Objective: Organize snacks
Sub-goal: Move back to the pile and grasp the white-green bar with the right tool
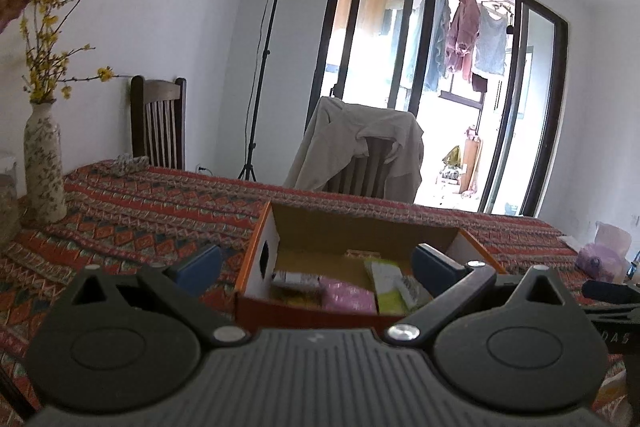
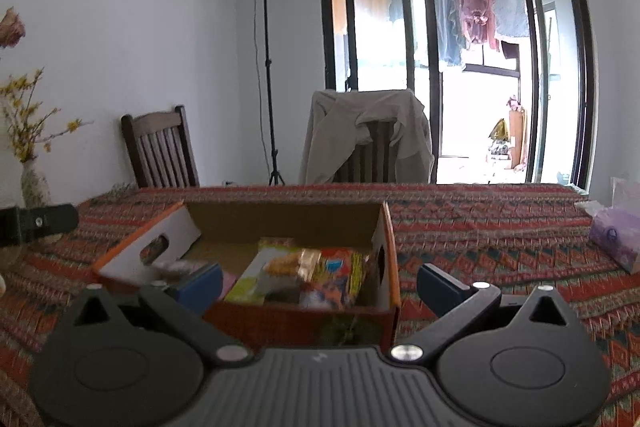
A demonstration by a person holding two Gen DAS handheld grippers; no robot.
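Note:
An orange cardboard box (image 1: 256,259) with white inner walls stands on the patterned tablecloth; it also shows in the right wrist view (image 2: 390,259). Inside lie several snack packets: a pink one (image 1: 348,297), a yellow-green one (image 1: 390,287), and a bright orange-yellow packet (image 2: 332,275) beside a green one (image 2: 248,281). My left gripper (image 1: 318,269) is open and empty, just before the box's near wall. My right gripper (image 2: 320,285) is open and empty, its fingers straddling the box's near right part.
A flowered vase (image 1: 42,167) with yellow sprigs stands at the table's left. A purple tissue pack (image 2: 616,239) lies at the right. Two chairs (image 2: 160,151) stand behind the table, one draped with a beige jacket (image 2: 368,135). A lamp stand (image 2: 270,67) rises behind.

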